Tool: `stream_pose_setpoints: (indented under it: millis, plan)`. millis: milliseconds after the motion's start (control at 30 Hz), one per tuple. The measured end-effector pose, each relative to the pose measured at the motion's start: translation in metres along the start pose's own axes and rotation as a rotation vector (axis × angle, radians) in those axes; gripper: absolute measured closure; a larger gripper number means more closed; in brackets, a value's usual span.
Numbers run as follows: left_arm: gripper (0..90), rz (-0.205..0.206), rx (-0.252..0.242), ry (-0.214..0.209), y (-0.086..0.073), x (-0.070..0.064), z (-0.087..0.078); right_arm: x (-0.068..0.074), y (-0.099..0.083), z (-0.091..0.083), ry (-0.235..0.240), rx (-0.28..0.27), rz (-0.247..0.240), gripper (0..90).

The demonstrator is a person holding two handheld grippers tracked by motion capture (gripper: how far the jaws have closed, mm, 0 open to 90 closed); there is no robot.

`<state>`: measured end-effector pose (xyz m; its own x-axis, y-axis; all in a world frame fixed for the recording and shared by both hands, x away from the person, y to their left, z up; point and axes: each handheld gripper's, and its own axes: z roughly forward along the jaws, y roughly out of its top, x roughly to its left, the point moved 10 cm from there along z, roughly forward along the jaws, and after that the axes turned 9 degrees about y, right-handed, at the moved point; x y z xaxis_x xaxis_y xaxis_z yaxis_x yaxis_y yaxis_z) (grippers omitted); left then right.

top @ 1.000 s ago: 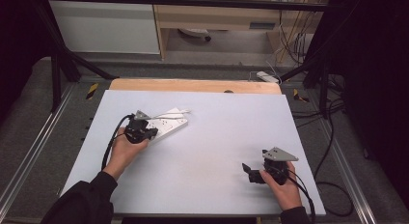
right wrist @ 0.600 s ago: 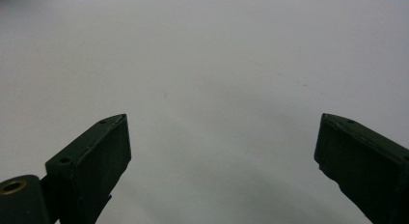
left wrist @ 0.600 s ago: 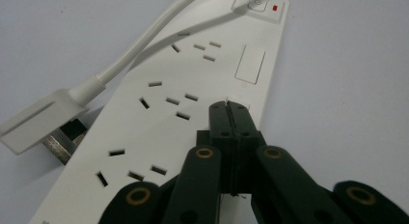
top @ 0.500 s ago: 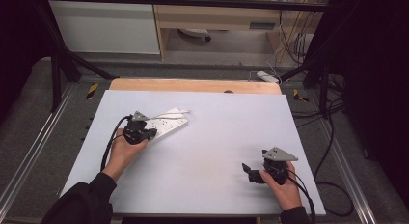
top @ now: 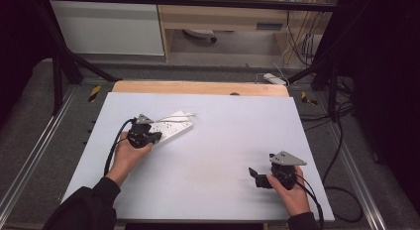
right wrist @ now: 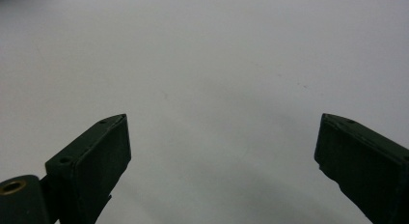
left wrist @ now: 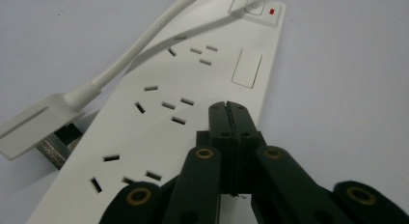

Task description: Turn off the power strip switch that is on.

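A white power strip (top: 174,129) lies on the table's left half, its white cord looping back to a flat plug (left wrist: 33,125) beside it. In the left gripper view the power strip (left wrist: 159,127) shows several socket groups and a switch with a red light (left wrist: 254,7) at its far end. My left gripper (top: 154,137) is shut, jaws pressed together with nothing between them, its tips (left wrist: 226,108) over the strip's near right edge. My right gripper (top: 255,176) stands open over bare table at the front right, and its jaws (right wrist: 222,151) are wide apart and empty.
The pale table top (top: 223,141) ends in a wooden strip (top: 198,87) at the far edge. Beyond it lie a grey floor, another white power strip (top: 275,79) and loose cables (top: 341,141) to the right. Metal rails run along both sides.
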<state>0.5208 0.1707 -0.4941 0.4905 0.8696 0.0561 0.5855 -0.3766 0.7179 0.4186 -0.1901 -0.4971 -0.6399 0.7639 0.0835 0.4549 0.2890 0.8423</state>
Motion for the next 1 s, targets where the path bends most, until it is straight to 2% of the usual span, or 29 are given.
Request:
stream_pose_setpoints:
  millis: [433,767,900,1000]
  plan:
    - [90.0,-0.021,-0.048,0.005,0.007,0.002,-0.004,0.001,0.0,0.001,0.001,0.002,-0.005,6.0]
    - [89.7,-0.031,-0.073,-0.008,0.011,0.002,-0.008,0.001,0.0,0.0,0.002,0.001,-0.004,5.8]
    - [83.6,-0.027,-0.087,-0.004,0.013,0.002,-0.009,0.001,0.0,0.001,0.003,0.004,-0.004,5.8]
    - [77.0,-0.04,-0.112,-0.003,0.017,0.003,-0.011,0.001,0.0,0.001,0.001,0.003,-0.003,5.7]
